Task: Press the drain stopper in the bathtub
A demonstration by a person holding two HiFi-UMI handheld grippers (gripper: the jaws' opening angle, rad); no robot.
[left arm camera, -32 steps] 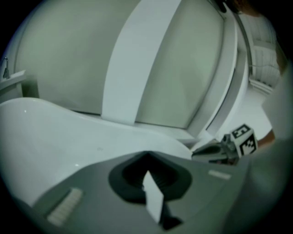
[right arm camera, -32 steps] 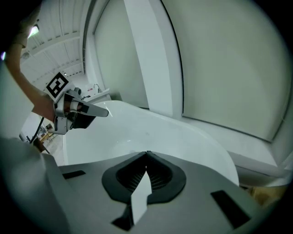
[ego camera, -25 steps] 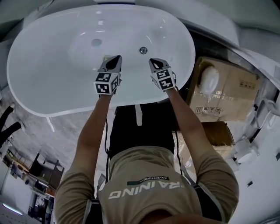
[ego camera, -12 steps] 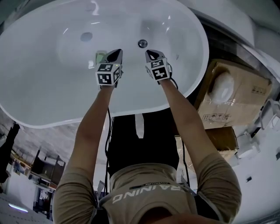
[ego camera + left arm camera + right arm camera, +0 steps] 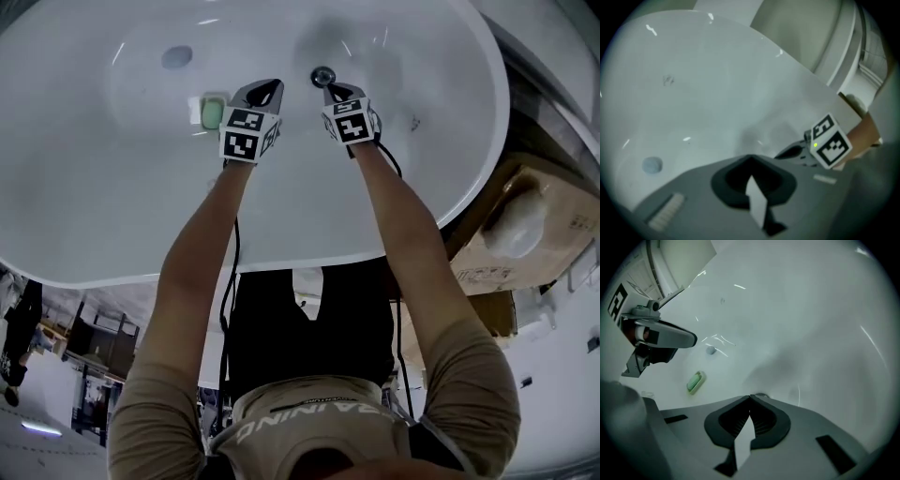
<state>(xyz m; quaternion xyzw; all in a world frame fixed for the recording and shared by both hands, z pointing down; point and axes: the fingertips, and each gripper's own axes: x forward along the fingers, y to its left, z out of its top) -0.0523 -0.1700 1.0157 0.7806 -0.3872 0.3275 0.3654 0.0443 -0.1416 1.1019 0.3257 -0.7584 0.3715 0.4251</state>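
Right tongs (image 5: 330, 90) hover by drain stopper (image 5: 323, 75); shirt (image 5: 375, 412) reads "AINING".

Head cam's up top, looking steeply down past both arms (image 5: 202, 272) into the bathtub (image 5: 94, 187). Gripper cams ride low and close to its floor, angled across each other: the left one catches the right gripper (image 5: 787, 152), the right one catches the left gripper (image 5: 689, 339). All three share the bathtub's inside.

Glossy white bathtub (image 5: 112, 216), shiny metal drain stopper (image 5: 323, 75), matt brown cardboard boxes (image 5: 525, 234)
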